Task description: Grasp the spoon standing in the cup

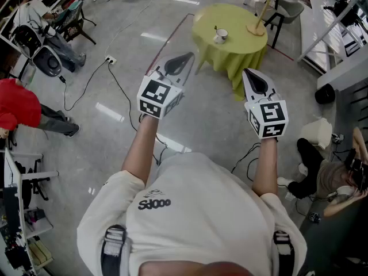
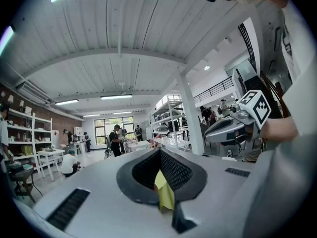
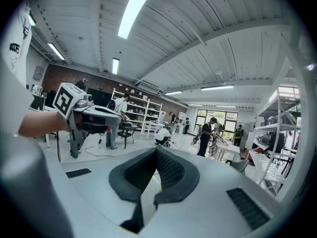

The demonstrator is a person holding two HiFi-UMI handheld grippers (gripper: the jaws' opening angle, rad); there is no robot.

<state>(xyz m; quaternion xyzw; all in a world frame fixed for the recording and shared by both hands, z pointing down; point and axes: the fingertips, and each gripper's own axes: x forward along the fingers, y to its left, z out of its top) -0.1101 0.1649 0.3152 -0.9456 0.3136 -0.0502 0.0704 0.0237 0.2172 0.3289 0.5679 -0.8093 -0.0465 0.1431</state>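
Note:
In the head view a white cup point(image 1: 220, 36) with a spoon point(image 1: 217, 30) standing in it sits on a round table under a yellow-green cloth point(image 1: 238, 48), well ahead of me. Both grippers are held in the air short of the table and point toward it. The left gripper point(image 1: 185, 57) is shut and empty, and so is the right gripper point(image 1: 252, 73). In the left gripper view its jaws point(image 2: 159, 157) meet, and a strip of the yellow-green cloth point(image 2: 165, 195) shows through the slit. The right gripper point(image 3: 156, 155) also shows closed jaws with nothing held.
A wooden stand point(image 1: 257, 25) is on the table's far right, with a chair point(image 1: 286, 9) behind it. Black cables point(image 1: 118, 82) run over the grey floor. A person in red point(image 1: 17, 105) sits at the left, another person point(image 1: 328, 177) at the right near a white container point(image 1: 317, 132).

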